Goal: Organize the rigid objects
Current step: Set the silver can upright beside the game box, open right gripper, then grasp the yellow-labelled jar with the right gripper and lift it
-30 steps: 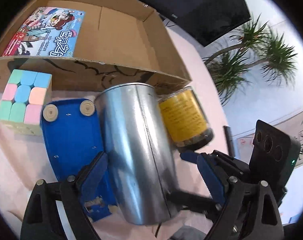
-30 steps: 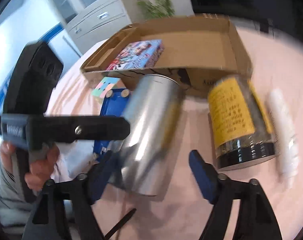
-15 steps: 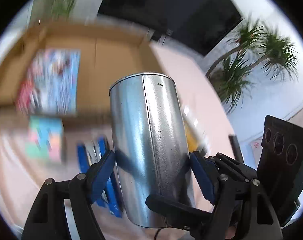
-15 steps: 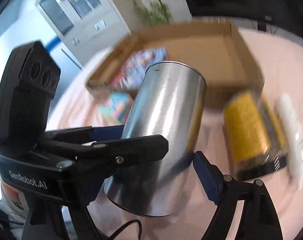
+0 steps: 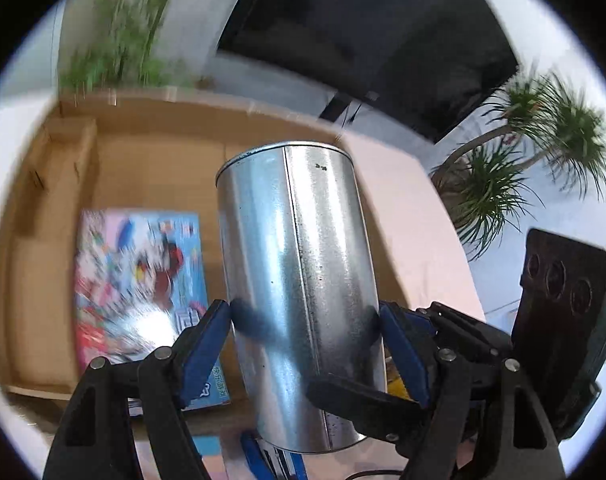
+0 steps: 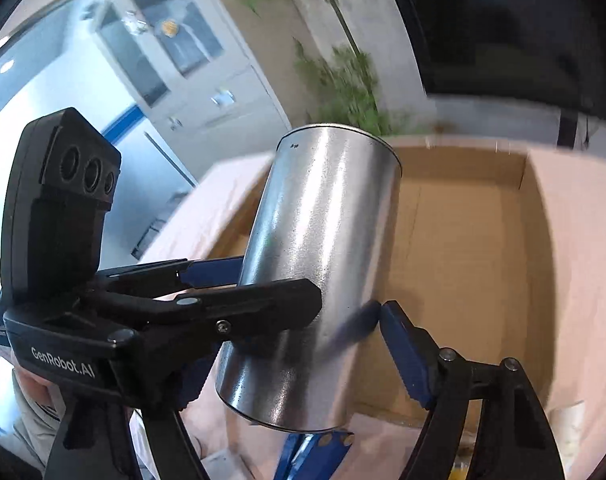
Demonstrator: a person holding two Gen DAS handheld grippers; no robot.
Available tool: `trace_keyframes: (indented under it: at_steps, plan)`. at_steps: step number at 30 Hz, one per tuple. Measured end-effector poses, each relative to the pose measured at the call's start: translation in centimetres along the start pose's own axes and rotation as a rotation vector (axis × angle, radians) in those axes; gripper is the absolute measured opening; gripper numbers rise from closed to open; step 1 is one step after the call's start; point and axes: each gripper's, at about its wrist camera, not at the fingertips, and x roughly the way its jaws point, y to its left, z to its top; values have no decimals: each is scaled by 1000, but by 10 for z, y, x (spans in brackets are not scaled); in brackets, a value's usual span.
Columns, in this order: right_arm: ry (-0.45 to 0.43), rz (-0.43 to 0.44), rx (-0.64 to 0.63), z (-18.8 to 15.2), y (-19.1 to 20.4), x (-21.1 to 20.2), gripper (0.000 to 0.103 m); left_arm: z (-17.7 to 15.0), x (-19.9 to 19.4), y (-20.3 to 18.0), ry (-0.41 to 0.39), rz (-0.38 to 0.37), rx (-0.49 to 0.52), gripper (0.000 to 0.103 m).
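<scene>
My left tongs clamp a plain metal can around its lower half, one blue pad pressed to each side of the silver wall, and the can hangs in the air, tilted a little, its closed end pointing away from me. From my right wrist view the can leans toward the right, with the black body of my left tongs crossing in front of it. My right tongs sit near the can's lower part: the right blue pad is just beside the wall, and I cannot tell whether it touches; the left pad is hidden behind the other tool, so I cannot tell how wide these tongs stand.

Below and behind the can lies an open cardboard box on the desk, which wears a pale pink cloth. A colourful picture book lies flat in the box's left part, blurred. Under the can's bottom edge a blue object shows on the desk, outside the box's near wall.
</scene>
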Motion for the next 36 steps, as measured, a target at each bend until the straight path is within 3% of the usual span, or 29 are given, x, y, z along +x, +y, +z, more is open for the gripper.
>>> trace_keyframes:
  at_steps: [5,8,10,13,16,19,21,24,26,29,33,36]
  plan:
    - [101,-14,56,-8,-26,52,69,-11,56,33,107,44,-65,76]
    - [132,-56,45,-13,-31,72,73,-13,66,39,123,24,-88,76]
    - [139,-25,66,-18,-34,74,74,-16,64,38,121,32,-84,75]
    - [107,9,102,-29,-44,52,73,-20,50,37,103,64,-74,73]
    - [29,-30,93,-52,-50,2,76,-40,13,24,5,92,-11,73]
    - [-16,-127,107,-83,-70,-50,79,-66,-17,1,-79,76,57,80]
    - [21,-211,106,-108,-85,-71,79,-91,-23,-15,-102,48,82,81]
    - [98,-245,113,-138,-99,-69,79,-123,-12,-32,-58,-15,77,81]
    - [105,-198,117,-147,-99,-63,76,-141,3,-38,-15,-53,48,81]
    - [113,-230,30,-155,-71,-63,76,-157,28,-34,76,-130,-50,81]
    - [140,-45,-46,-161,-34,-63,75,-164,47,-29,171,-217,-120,81]
    - [147,11,20,-160,-51,-62,77,-164,52,-33,168,-186,-123,82]
